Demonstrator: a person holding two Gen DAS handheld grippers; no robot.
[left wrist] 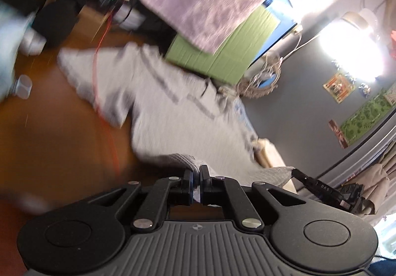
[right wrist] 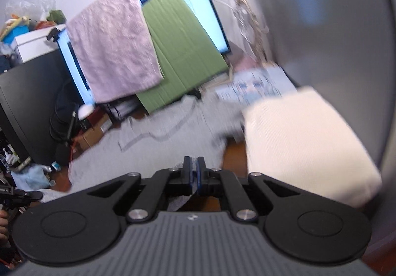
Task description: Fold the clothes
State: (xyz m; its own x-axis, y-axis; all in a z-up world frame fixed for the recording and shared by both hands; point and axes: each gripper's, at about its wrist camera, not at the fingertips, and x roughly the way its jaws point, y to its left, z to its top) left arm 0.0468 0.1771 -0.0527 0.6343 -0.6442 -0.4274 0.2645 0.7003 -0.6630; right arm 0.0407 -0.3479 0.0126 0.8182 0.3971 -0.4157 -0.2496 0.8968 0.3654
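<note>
A grey striped garment (left wrist: 173, 122) lies spread on a brown wooden surface (left wrist: 61, 139), its sleeve stretched to the left. My left gripper (left wrist: 196, 172) is shut on the garment's near edge, with cloth pinched between the pads and lifted slightly. In the right wrist view the same grey garment (right wrist: 153, 152) runs away from me. There my right gripper (right wrist: 194, 162) is shut on another part of the near edge, and a strip of fabric hangs down between its fingers. Both views are blurred.
A pink towel (right wrist: 113, 43) hangs over a lit monitor (right wrist: 212, 15), with green cardboard (right wrist: 183, 60) leaning below it. A cream cushion (right wrist: 304, 142) sits right of the garment. An orange cable (left wrist: 99, 77) crosses the sleeve. Boxes and clutter stand at the left.
</note>
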